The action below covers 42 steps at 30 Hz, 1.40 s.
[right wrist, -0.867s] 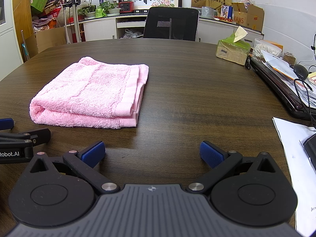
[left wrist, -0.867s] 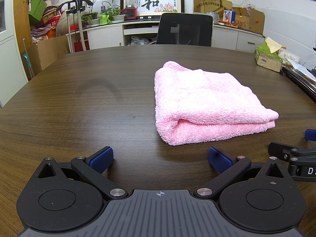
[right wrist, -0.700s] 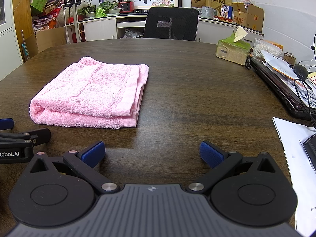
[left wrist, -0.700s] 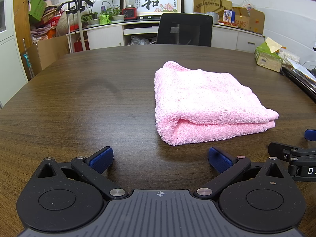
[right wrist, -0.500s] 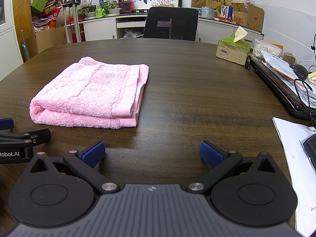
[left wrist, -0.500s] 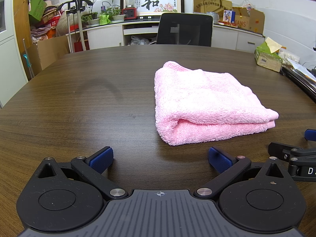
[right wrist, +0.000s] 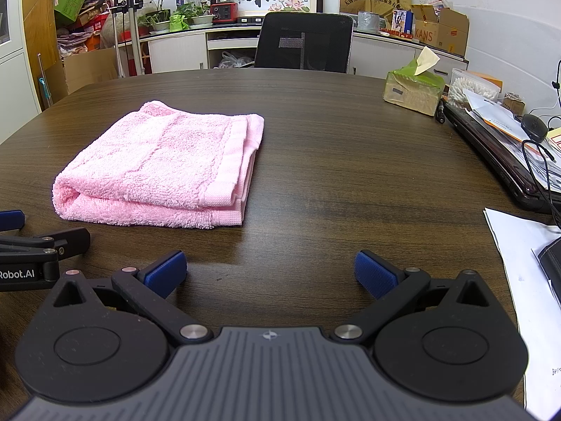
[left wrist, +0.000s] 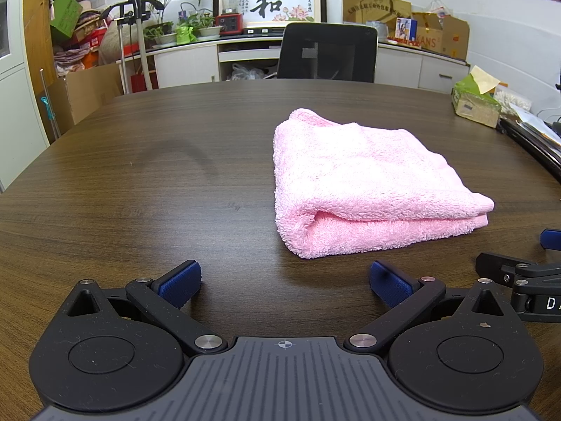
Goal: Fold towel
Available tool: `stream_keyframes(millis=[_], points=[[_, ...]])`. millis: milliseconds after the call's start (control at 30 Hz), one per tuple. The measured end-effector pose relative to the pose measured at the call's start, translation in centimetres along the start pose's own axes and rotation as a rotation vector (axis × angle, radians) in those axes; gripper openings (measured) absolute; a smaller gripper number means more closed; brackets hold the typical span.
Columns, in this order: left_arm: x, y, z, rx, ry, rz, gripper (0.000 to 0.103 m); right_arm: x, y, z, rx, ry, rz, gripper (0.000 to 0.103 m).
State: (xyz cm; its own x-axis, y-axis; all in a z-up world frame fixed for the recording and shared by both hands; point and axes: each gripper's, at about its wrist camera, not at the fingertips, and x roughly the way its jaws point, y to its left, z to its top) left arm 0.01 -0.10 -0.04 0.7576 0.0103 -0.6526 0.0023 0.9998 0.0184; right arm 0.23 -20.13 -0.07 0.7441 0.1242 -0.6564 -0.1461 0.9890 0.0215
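Observation:
A pink towel lies folded into a thick rectangle on the dark wooden table. In the right wrist view the towel sits ahead and to the left, its hemmed edges stacked on the right side. My left gripper stands open just short of the towel's near folded edge, nothing between its blue pads. My right gripper is open too, over bare table to the right of the towel. Each gripper's tip shows at the edge of the other's view.
A tissue box, a closed laptop with papers and a mouse, and white sheets crowd the table's right side. A black office chair stands beyond the far edge. Cabinets and boxes line the walls.

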Motion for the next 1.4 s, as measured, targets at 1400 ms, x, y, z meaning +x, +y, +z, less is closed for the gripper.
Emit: stream_keyframes(millis=[1400], points=[[-0.16,-0.06,-0.01,0.001,0.000,-0.002,0.103,0.04,-0.04,0.03,0.000,0.000,0.000,0.103]])
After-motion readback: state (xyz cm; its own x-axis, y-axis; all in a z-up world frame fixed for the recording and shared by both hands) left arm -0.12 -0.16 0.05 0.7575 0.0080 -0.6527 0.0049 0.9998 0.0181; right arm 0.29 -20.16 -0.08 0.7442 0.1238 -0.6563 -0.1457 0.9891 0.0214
